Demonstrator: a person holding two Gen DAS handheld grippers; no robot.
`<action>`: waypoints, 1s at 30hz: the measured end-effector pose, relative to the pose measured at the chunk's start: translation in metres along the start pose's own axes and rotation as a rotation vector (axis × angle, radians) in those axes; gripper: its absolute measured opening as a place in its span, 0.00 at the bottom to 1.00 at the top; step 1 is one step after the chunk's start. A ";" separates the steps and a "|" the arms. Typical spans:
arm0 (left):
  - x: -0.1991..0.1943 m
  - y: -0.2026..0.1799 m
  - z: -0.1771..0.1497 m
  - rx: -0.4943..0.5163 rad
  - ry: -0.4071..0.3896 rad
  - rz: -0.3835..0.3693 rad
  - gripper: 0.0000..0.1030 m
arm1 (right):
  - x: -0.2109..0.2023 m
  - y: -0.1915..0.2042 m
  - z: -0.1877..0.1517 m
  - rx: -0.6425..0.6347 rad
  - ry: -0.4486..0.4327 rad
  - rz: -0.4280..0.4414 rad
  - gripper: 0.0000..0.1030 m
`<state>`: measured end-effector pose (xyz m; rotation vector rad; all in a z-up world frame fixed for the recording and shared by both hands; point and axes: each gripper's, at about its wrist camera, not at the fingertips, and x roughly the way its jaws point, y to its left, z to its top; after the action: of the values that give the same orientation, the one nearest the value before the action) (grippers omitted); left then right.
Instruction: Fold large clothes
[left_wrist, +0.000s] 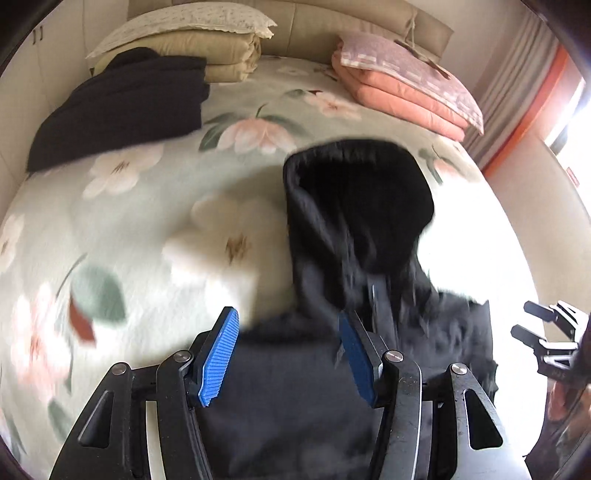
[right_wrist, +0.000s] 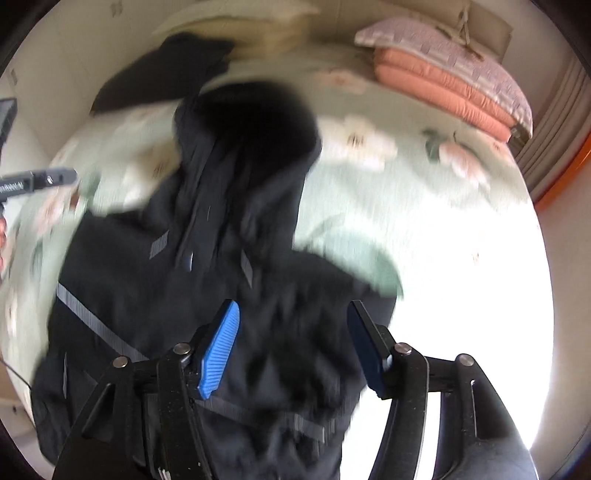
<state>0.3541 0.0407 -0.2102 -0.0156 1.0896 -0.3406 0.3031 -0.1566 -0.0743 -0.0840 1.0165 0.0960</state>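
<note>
Grippers on both sides stand wide open, holding nothing. The left gripper hovers over the near part of a black hooded jacket, its blue pads spread with dark cloth between and beneath them; whether they touch the cloth cannot be told through the blur. The right gripper hangs the same way over the jacket, pads apart.

The jacket lies on a bed with a pale green flowered cover, hood toward the far end, grey reflective stripes across its body. No writing on it can be read.

Far left, a folded dark garment leans against stacked cream bedding. Far right sits a folded pink quilt topped by a pillow. Strong glare whitens the right side.
</note>
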 end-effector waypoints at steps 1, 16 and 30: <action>0.010 -0.002 0.017 0.013 0.005 -0.006 0.57 | 0.007 -0.003 0.016 0.021 -0.016 0.004 0.65; 0.172 0.014 0.124 0.003 0.060 -0.035 0.55 | 0.175 -0.032 0.149 0.183 0.027 0.055 0.65; 0.137 0.056 0.101 -0.065 -0.031 -0.369 0.14 | 0.150 -0.044 0.113 0.139 -0.081 0.102 0.08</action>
<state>0.5137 0.0404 -0.2918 -0.2818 1.0651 -0.6338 0.4819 -0.1812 -0.1416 0.0976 0.9434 0.1206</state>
